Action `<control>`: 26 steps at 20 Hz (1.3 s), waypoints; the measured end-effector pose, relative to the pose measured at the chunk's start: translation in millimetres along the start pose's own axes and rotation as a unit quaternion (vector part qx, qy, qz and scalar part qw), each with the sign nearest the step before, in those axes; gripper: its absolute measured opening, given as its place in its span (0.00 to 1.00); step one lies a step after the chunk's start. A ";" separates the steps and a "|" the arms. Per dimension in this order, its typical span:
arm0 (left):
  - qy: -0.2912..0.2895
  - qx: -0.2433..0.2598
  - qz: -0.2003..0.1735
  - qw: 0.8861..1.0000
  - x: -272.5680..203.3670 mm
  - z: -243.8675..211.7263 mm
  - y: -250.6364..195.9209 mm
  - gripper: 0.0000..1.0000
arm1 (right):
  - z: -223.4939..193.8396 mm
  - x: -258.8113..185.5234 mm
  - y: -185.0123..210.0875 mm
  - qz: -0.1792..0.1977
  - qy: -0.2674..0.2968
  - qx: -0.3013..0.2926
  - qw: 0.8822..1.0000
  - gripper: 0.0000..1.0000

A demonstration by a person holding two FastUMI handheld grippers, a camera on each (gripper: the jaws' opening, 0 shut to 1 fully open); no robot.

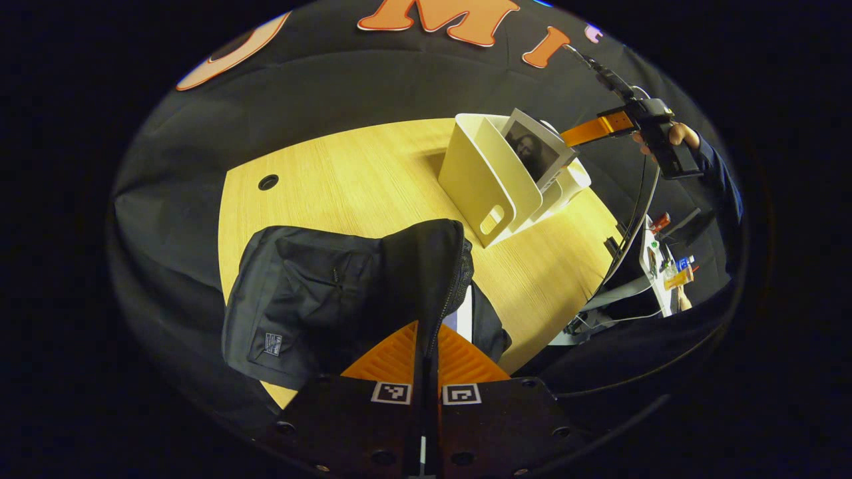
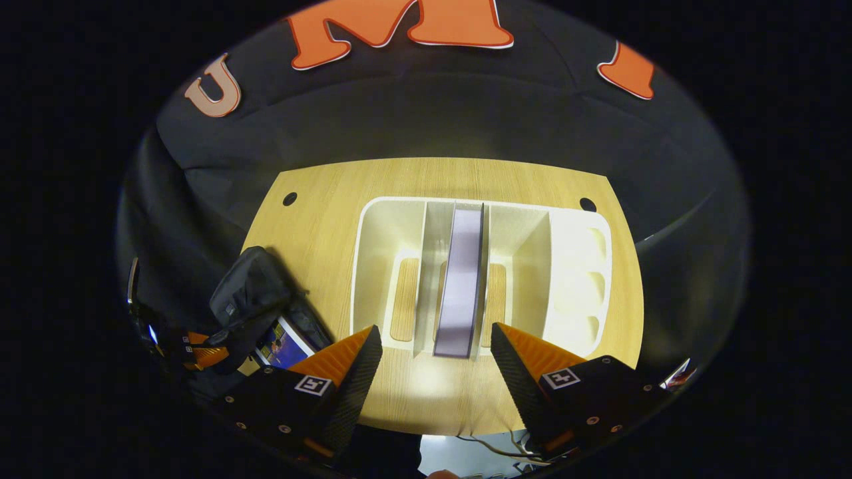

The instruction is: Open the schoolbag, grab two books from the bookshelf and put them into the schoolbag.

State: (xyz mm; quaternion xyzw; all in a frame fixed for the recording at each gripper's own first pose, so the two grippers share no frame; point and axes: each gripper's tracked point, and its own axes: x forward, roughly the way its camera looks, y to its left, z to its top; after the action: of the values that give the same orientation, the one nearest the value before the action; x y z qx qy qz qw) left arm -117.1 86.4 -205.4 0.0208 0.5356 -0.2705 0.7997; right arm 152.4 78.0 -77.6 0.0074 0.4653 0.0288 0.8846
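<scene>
The left gripper [image 1: 425, 362] has its fingers clenched on the flap of the schoolbag [image 1: 346, 293], holding it open at the near left of the worktop [image 2: 319, 219]. The right gripper [image 2: 436, 356] hangs released above the book [image 2: 459, 279] standing in the bookshelf [image 2: 579, 266]. It is best to lower it straight, one finger on each side of the spine, then close. No writing can be read; the bag's patch is too small.

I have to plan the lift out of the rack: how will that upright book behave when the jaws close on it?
The book looks thin, probably light and somewhat bendy. It stands on edge between the bookshelf dividers, so it should slide upward. The right gripper, jaws open, straddles its near edge; a shallow pinch might let it sag.
</scene>
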 end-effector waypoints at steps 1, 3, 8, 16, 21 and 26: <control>0.000 -0.006 0.003 1.000 1.1 -0.1 -0.5 0.03 | 2.9 6.9 -1.2 0.002 0.006 0.000 1.000 0.99; -0.001 -0.017 0.009 1.000 1.7 -0.2 0.3 0.03 | 7.1 19.7 -6.9 0.002 0.020 0.000 1.000 0.99; -0.005 -0.043 0.023 0.999 2.4 -3.4 0.1 0.03 | 14.1 46.2 -14.1 0.001 0.057 0.000 0.998 0.99; -0.004 -0.068 0.030 0.997 7.5 -4.3 -2.8 0.03 | 19.9 69.1 -20.2 -0.009 0.092 0.035 0.995 0.52; 0.001 -0.065 0.032 0.997 9.8 -1.9 -3.4 0.03 | 17.1 68.6 -23.2 -0.019 0.097 0.060 0.993 0.39; -0.004 -0.052 0.021 0.998 9.4 -1.9 -0.4 0.03 | 11.4 60.7 -22.7 -0.036 0.091 0.087 0.991 0.35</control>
State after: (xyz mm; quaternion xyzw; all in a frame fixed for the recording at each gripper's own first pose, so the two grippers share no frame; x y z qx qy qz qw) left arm -116.3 82.8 -214.3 -0.0107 0.5456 -0.2253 0.8071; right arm 197.0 59.0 -122.0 0.0644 0.5449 -0.0432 0.8349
